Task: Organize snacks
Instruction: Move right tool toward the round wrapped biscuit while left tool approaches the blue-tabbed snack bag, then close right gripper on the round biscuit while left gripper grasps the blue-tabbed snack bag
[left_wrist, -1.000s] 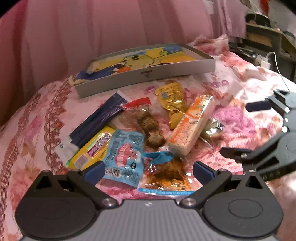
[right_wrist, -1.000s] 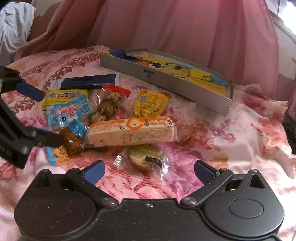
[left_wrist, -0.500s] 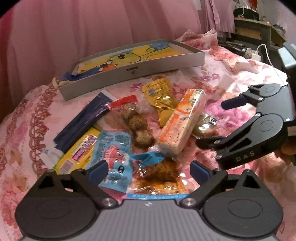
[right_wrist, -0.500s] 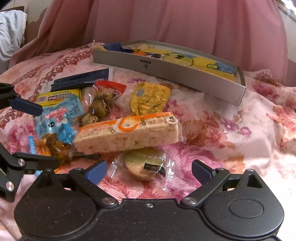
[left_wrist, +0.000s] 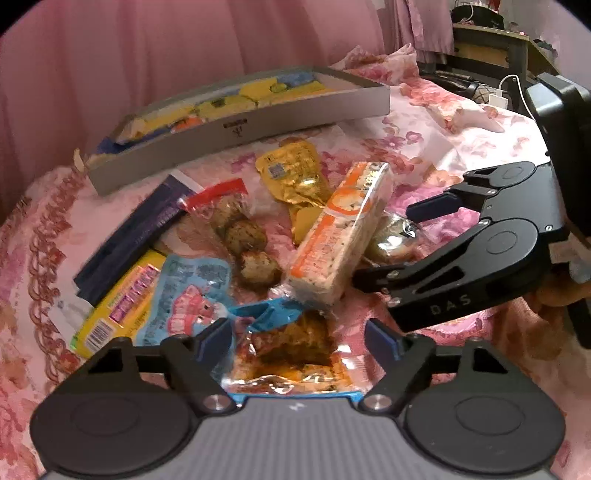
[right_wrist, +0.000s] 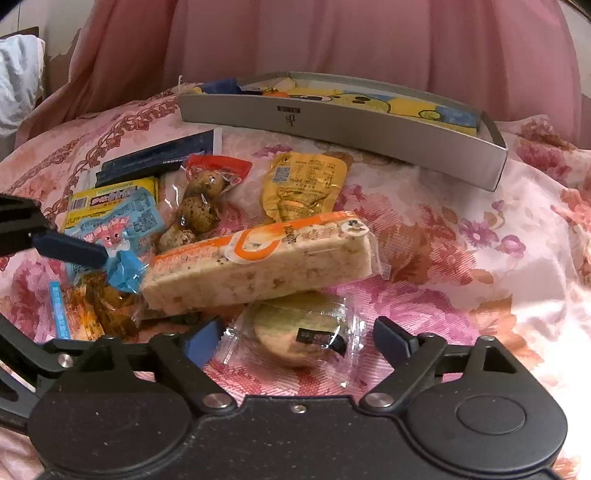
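Change: both grippers have closed in on the snack pile since the earlier frames; the right gripper (left_wrist: 384, 251) has come in from 3 o'clock in the left wrist view and now sits just beside the long bar.
Left gripper (left_wrist: 299, 341): released, jaws wide, straddling the brown saucy packet (left_wrist: 295, 350) at 6 o'clock without pinching it.
Blue cartoon packet (left_wrist: 184, 295): at 8 o'clock, overlapping the yellow packet (left_wrist: 122, 306) and the dark blue packet (left_wrist: 136, 229) beyond it.
Quail egg pack (right_wrist: 201, 206): at 11 o'clock in the right wrist view, lying flat.
Long bar (right_wrist: 258, 264): centre of the pile, one end propped on the round cake.
Right gripper (right_wrist: 295, 341): also released, jaws apart, framing the round cake (right_wrist: 299, 332) at 6 o'clock.
Tray (right_wrist: 369, 122): at 12 o'clock, well apart from the pile; no snack visible inside it.
Meaning: each gripper seems lined up on its own packet; sorting appears barely begun, and lifting the cake may tip the bar.
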